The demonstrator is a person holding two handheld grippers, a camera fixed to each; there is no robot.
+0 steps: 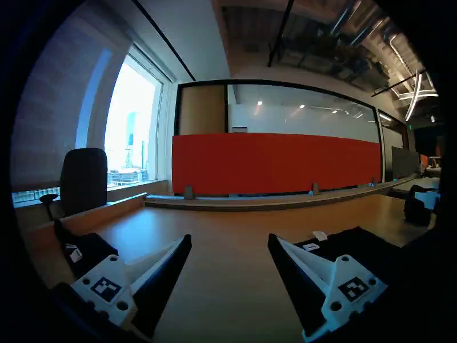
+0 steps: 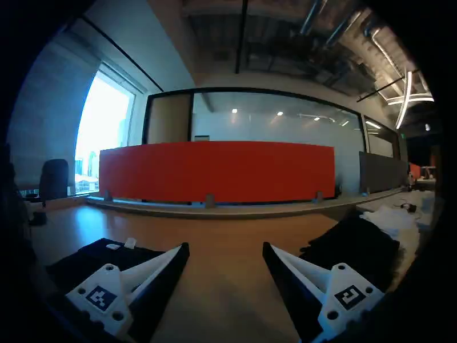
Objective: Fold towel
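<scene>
Broad wooden tabletop (image 1: 228, 274) running out to a long red partition (image 1: 274, 163), bright window (image 1: 131, 131) off to one side, black office chair (image 1: 84, 180) parked in front of it. Left claw (image 1: 228, 237) held low and level, aimed straight along the wood toward the partition, fingers spread wide with bare tabletop between them. Black towel (image 1: 357, 243) lying flat just beside its right-hand finger, white tag showing near the edge; second dark cloth (image 1: 85, 251) just beyond the other finger, also tagged. Over to the right gripper view: right claw (image 2: 225, 246) in the same pose, low, level, facing the partition, gaping wide and gripping nothing. Dark folded cloth (image 2: 105, 254) flat on the wood behind its left-hand finger, small white tag on top; rumpled dark heap (image 2: 354, 243) past the other finger, white cloths (image 2: 397, 220) piled farther back toward the tabletop's edge. Whether any finger brushes the fabric, hard to tell from these angles.
</scene>
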